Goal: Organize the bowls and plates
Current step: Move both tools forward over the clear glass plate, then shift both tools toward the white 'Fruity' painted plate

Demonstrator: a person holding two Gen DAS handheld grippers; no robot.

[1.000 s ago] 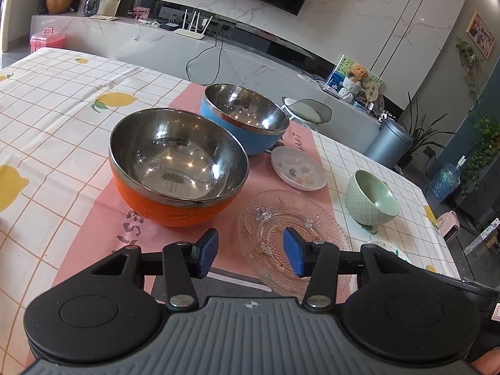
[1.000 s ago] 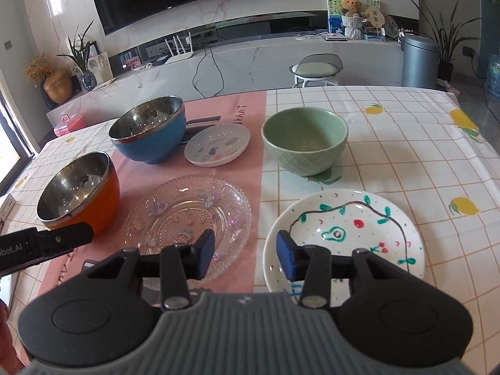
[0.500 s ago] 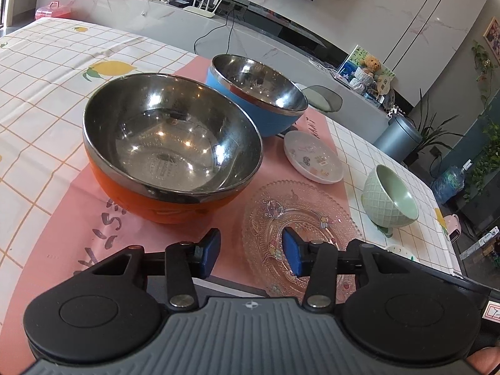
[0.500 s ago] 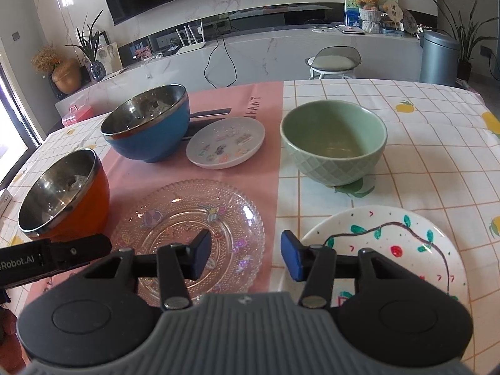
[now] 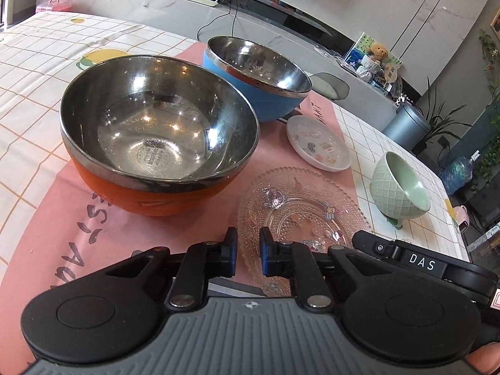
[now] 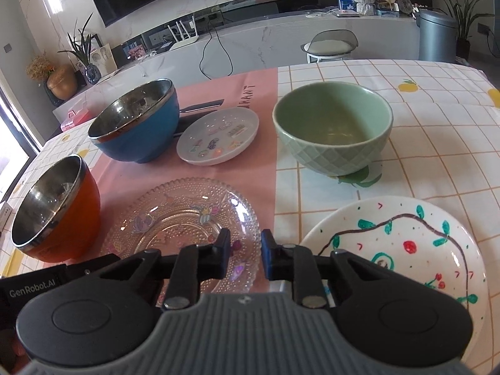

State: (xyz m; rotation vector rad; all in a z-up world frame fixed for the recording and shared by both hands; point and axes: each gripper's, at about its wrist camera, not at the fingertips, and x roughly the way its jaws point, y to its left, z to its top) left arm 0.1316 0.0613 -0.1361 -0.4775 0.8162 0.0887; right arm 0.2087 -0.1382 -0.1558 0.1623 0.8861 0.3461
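Observation:
On a pink mat stand an orange steel-lined bowl [image 5: 156, 143] [image 6: 53, 209], a blue steel-lined bowl [image 5: 256, 72] [image 6: 137, 125], a small white dish [image 5: 318, 147] [image 6: 218, 140] and a clear glass plate [image 5: 300, 212] [image 6: 181, 215]. To the right, on the checked cloth, sit a green bowl [image 5: 400, 184] [image 6: 331, 125] and a painted white plate [image 6: 397, 243]. My left gripper [image 5: 249, 251] hovers over the glass plate's left rim. My right gripper [image 6: 246, 256] hovers over its right rim. On both, the jaws are closing to a narrow gap with nothing gripped.
The table's far edge lies just behind the bowls, with a stool [image 6: 328, 45] and a grey bin [image 6: 436, 36] beyond it. A dark flat object [image 6: 203, 106] lies behind the blue bowl. Each gripper's body shows in the other's view, close alongside.
Both grippers' jaws have narrowed from wide apart to a slim gap. Both have come forward and down towards the glass plate, so the dishes look larger.

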